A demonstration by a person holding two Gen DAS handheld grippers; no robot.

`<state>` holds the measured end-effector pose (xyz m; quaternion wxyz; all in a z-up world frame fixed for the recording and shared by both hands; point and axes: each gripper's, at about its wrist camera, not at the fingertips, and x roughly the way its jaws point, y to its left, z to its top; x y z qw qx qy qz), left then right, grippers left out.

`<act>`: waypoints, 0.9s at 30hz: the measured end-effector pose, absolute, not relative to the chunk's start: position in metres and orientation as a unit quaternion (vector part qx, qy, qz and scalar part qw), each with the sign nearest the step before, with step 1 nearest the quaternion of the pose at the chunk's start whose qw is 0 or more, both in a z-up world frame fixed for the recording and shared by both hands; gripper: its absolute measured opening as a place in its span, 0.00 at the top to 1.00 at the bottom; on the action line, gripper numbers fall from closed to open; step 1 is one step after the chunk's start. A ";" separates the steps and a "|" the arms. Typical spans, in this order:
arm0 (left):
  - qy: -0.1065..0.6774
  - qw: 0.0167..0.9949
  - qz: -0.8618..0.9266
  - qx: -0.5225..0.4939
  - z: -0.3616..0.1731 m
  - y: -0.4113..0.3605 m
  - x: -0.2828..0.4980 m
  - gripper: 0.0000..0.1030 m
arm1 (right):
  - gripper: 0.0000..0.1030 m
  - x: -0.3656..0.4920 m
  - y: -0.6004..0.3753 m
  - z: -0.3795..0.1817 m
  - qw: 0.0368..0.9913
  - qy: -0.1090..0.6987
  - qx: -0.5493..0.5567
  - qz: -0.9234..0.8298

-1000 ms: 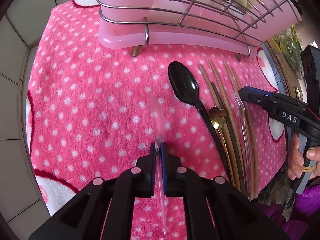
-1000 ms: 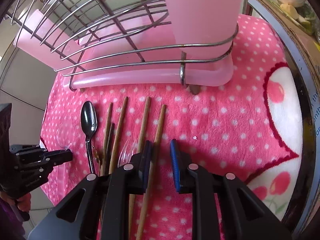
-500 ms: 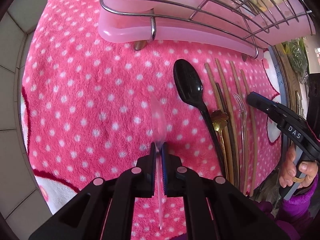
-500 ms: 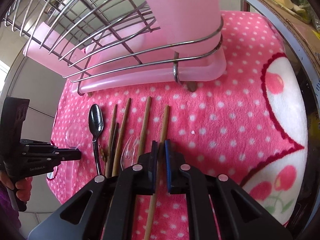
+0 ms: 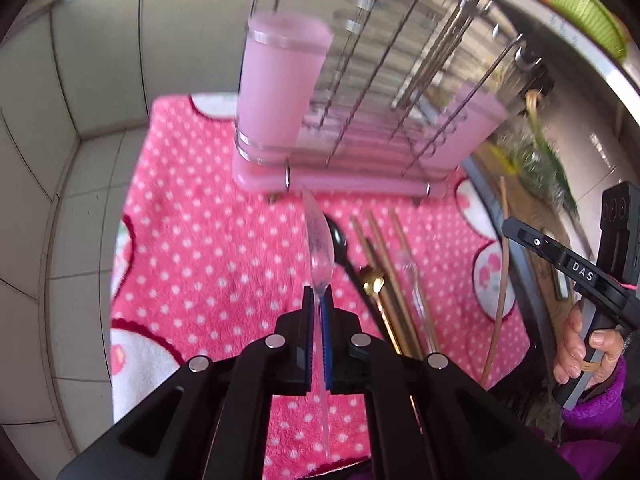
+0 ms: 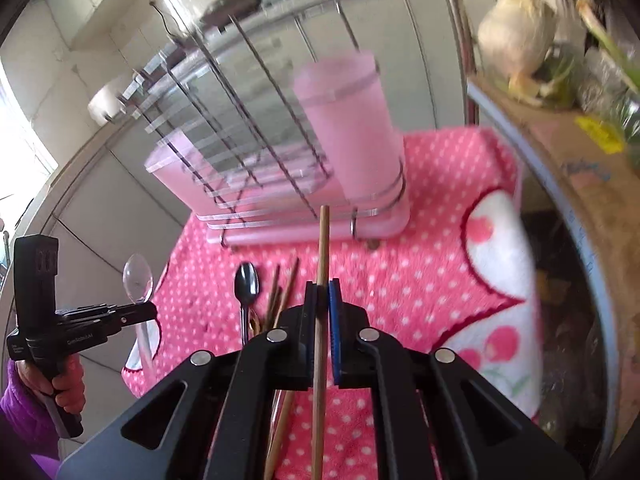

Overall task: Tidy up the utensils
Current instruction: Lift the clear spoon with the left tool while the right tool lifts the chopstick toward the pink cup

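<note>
**Two utensils lifted, both held by thin grips**

Nearest to the left-hand view, the left gripper has its jaws pressed together on the neck of a clear, see-through plastic spoon. The spoon's long axis runs from six o'clock to twelve in that view, with the bowl leading toward twelve and the handle trailing back under the fingers. It is off the pink polka-dot fleece cloth and points toward the rack. In my judgement the pinch is narrow and close to the bowl, so the slick plastic could swivel or slip out if the hand tips sharply.

The right gripper is pinching a long brown wooden chopstick partway along its length. It too runs six to twelve, tip up at twelve, butt hanging below the jaws. With so much stick on either side of the pads, it may pivot, and its far tip could catch the rack's wires.

Beyond, on the cloth, lie a black plastic spoon and more brown chopsticks, roughly parallel, at about eleven o'clock from the right gripper.

Farthest stands the wire dish rack on a pale pink tray, with a tall pink plastic utensil cup at its one-o'clock corner. That is probably where both go, and the mouth looks a small target.
</note>
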<state>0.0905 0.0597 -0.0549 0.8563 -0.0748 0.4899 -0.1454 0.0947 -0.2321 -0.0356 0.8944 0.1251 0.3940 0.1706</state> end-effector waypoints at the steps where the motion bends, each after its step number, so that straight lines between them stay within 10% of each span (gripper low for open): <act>1: 0.473 0.865 -0.145 -0.078 -0.045 0.062 0.086 0.97 | 0.94 0.092 -0.231 -0.029 0.899 0.384 0.123 0.169; 27: 0.226 0.959 -0.131 -0.111 0.121 0.078 0.112 0.97 | 0.94 0.099 -0.248 0.172 0.968 0.174 0.086 0.161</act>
